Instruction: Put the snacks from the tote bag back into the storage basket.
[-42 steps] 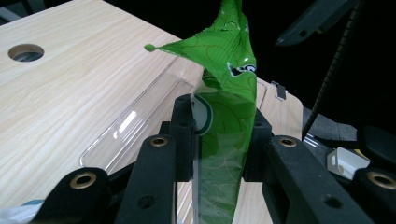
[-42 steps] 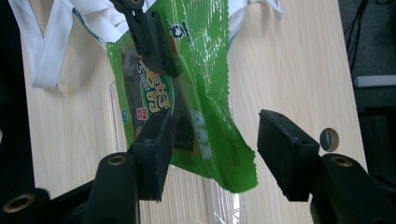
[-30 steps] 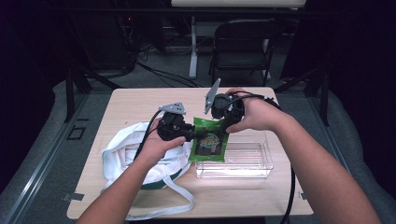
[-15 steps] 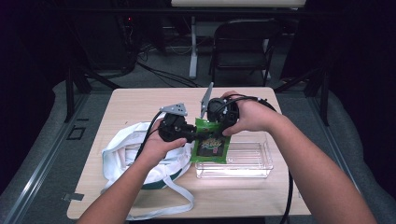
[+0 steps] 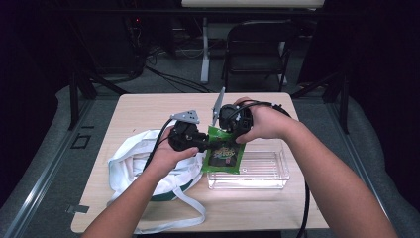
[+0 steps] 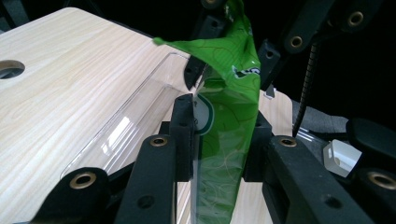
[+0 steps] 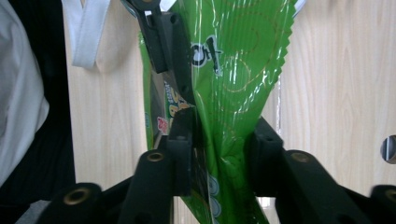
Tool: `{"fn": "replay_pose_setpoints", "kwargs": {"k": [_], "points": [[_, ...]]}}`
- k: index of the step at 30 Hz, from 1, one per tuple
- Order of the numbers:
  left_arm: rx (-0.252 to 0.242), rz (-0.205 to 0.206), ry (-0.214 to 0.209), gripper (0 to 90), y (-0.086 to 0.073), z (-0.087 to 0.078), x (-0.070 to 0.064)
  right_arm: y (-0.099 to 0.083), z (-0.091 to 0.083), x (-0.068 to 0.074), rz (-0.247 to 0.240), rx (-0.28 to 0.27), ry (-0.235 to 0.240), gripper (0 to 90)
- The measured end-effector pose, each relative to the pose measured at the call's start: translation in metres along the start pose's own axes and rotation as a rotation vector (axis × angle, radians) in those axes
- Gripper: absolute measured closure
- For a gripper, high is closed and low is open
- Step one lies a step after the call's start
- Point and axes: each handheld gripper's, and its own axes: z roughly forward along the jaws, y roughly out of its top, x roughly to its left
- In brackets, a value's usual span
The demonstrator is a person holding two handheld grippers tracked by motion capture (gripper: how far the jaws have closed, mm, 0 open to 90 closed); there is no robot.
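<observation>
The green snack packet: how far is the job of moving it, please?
Done: the green snack packet is out of the white bag. In hand: both the left tongs and the right tongs pinch it above the clear tray. Left: lowering and releasing it there, probably.

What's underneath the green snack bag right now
The green snack bag, gripped by the left gripper and right gripper, hangs over the left end of the clear plastic bin. The part of the bin behind the bag is covered.

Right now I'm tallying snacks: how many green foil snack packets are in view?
1: the green foil snack packet hangs over the clear plastic bin's left end, pinched by both grippers. The white cloth bag may hide others.
</observation>
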Motion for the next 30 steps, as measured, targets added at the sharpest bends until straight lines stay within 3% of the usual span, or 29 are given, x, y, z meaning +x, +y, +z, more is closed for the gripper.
{"fn": "replay_pose_setpoints", "kwargs": {"k": [10, 17, 30], "points": [[0.003, 0.002, 0.004, 69.2, 0.0, 0.0011, 0.0, 0.0002, -0.0013, 0.0013, -0.008, 0.014, 0.003, 74.7], [-0.002, -0.022, 0.003, 65.9, 0.0001, 0.001, 0.0014, -0.0002, -0.0023, 0.0021, -0.012, 0.016, -0.008, 75.1], [0.004, -0.028, 0.025, 62.5, -0.0011, -0.004, 0.0041, -0.0016, -0.0023, -0.0009, -0.018, 0.064, -0.034, 75.1]]}}
